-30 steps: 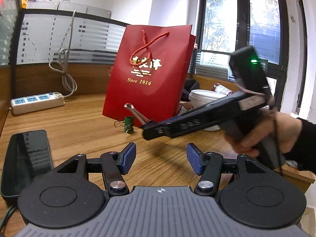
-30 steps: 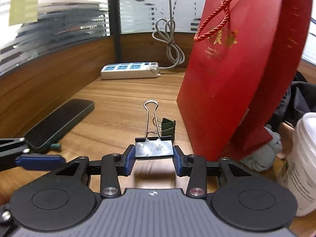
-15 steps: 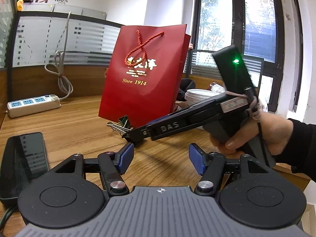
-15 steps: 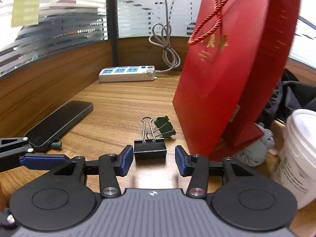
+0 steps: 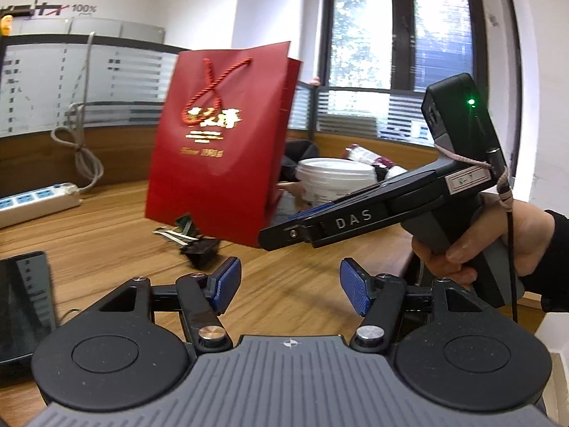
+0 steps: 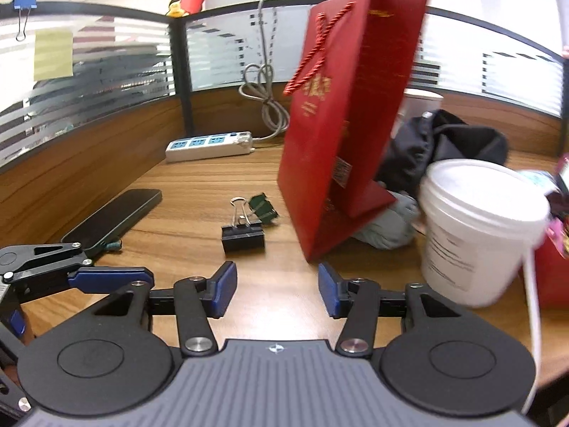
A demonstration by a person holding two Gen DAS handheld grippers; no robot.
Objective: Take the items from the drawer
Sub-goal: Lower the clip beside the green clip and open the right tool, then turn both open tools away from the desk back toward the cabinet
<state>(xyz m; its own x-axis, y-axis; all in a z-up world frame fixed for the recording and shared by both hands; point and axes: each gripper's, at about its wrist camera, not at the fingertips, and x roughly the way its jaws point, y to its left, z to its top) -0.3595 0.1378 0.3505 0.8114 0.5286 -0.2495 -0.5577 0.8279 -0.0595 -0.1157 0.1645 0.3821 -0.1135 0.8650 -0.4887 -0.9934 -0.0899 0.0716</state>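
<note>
A black binder clip (image 6: pixel 243 236) stands on the wooden desk (image 6: pixel 199 185), with a green binder clip (image 6: pixel 263 208) just behind it. Both show blurred in the left wrist view, black clip (image 5: pixel 199 252) and green clip (image 5: pixel 185 226). My right gripper (image 6: pixel 277 290) is open and empty, pulled back from the black clip. It shows from the side in the left wrist view (image 5: pixel 284 229), held in a hand. My left gripper (image 5: pixel 290 286) is open and empty above the desk. No drawer is in view.
A red gift bag (image 6: pixel 341 135) stands right of the clips. A white bucket (image 6: pixel 476 227) and dark clothing (image 6: pixel 441 142) are to the right. A phone (image 6: pixel 113 219) lies at the left, a power strip (image 6: pixel 209 146) at the back by the partition.
My right gripper opened and let go of the black binder clip on the desk, then drew back and up from it. The left gripper stayed open and turned slightly right.
</note>
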